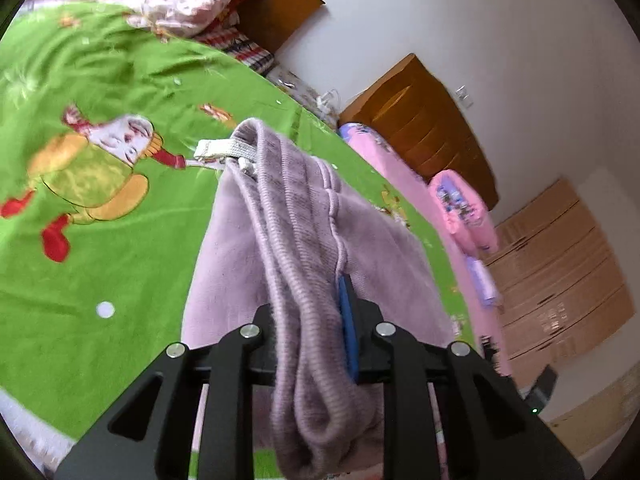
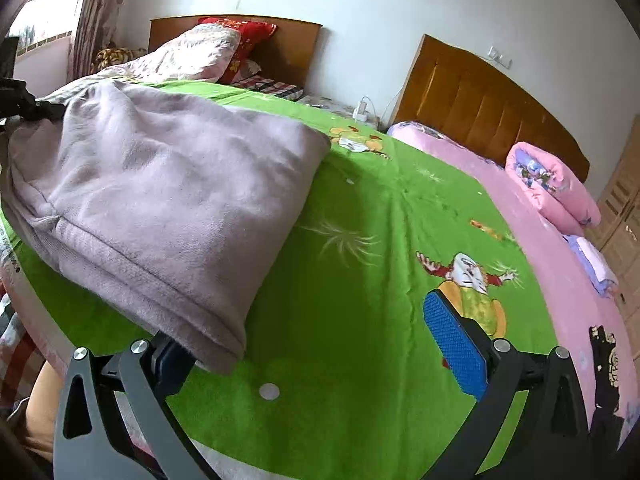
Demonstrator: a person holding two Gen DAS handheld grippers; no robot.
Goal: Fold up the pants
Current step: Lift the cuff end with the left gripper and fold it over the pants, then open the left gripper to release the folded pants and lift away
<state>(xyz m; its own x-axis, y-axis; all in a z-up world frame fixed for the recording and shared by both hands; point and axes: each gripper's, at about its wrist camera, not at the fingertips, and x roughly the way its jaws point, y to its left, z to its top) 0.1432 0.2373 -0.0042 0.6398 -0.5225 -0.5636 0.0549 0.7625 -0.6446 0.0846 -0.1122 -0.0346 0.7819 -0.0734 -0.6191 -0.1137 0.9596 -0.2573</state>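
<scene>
Bedroom scene, w/ a green cartoon-print fleece blanket (image 2: pixel 340 240) covering the bed, wooden headboards (image 2: pixel 480 96) and a rolled pink quilt (image 2: pixel 552 188) behind. Soft lilac knit pants (image 1: pixel 304 240) were bunched and lifted off the blanket, ribbed waistband section w/ a white elastic strip (image 1: pixel 224 150) draped over the left gripper (image 1: pixel 310 312). Its jaws were nearly closed, pinching several thick layers of the ribbed fabric. Right gripper (image 2: pixel 320 344) had its jaws spread wide and gripped nothing; the folded edge of the pants just rested over its left finger, blue pad (image 2: pixel 454 348) on the other side bare above the blanket.

Risks, judged from this: single-point hold on a heavy bundle, so layers could slip unevenly and undo the fold. Fabric lying on the open right finger could snag or get dragged if that gripper moved off. Fleece blanket could catch too if the jaws closed low, pulling it up w/ the pants. Motion blur in the left wrist view suggested fast movement, which would add swing.
</scene>
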